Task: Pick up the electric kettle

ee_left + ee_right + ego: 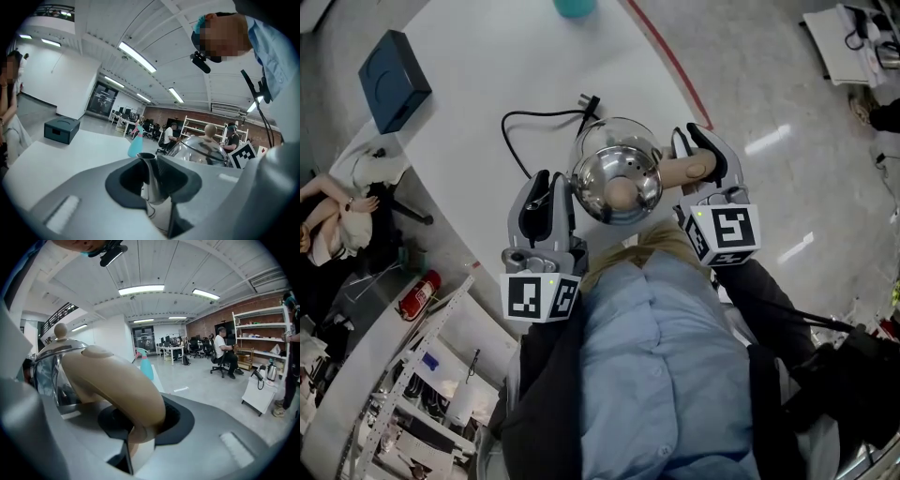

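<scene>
The electric kettle (617,183) is shiny steel with a beige lid knob and a beige handle (686,170). It sits between my two grippers at the near edge of the white table (487,56). My left gripper (553,195) is shut on the kettle's steel spout (149,180), which stands between the jaws of the left gripper (152,187). My right gripper (703,155) is shut on the handle (112,385), which fills the gap between the right gripper's (136,437) jaws. The kettle's underside is hidden.
A black power cord (525,122) with its plug lies on the table behind the kettle. A dark blue box (394,80) sits far left, a teal spray bottle (575,6) at the far edge. A person (333,216) sits left; shelves and a fire extinguisher (419,292) are below.
</scene>
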Demonstrator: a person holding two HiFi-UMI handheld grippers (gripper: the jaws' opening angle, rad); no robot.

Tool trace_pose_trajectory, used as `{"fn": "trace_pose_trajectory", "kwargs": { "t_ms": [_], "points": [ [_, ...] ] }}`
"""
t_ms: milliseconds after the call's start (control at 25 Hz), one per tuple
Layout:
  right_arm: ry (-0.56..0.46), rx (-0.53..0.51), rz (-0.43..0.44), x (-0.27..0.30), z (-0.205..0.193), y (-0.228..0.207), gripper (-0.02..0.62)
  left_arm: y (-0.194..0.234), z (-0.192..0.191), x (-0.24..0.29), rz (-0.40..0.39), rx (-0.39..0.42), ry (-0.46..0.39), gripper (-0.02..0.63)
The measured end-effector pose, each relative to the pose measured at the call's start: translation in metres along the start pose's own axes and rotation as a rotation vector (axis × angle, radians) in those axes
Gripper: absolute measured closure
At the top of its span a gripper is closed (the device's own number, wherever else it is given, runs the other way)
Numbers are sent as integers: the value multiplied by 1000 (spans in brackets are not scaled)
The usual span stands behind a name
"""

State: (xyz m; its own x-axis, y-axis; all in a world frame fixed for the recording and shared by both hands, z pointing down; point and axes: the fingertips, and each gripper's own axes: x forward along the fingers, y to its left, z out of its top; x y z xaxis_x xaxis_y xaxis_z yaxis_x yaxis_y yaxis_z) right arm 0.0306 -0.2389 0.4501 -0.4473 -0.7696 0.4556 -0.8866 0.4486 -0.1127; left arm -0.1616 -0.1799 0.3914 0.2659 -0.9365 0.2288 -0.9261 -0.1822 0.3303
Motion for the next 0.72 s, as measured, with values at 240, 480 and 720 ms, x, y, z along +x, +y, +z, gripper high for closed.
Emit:
{"fn": "trace_pose_trajectory", "kwargs": {
  "t_ms": [240, 480, 720],
  "points": [
    [-85, 3, -5, -33, 35, 16, 495, -18, 47, -29, -30, 56, -101, 531],
    [-156, 4, 2, -73, 65, 37, 495, -38, 88, -70, -38, 98, -212, 532],
    [-225, -5, -15, -115, 81, 45, 495, -63, 108, -101, -61, 145, -275, 533]
  ]
}}
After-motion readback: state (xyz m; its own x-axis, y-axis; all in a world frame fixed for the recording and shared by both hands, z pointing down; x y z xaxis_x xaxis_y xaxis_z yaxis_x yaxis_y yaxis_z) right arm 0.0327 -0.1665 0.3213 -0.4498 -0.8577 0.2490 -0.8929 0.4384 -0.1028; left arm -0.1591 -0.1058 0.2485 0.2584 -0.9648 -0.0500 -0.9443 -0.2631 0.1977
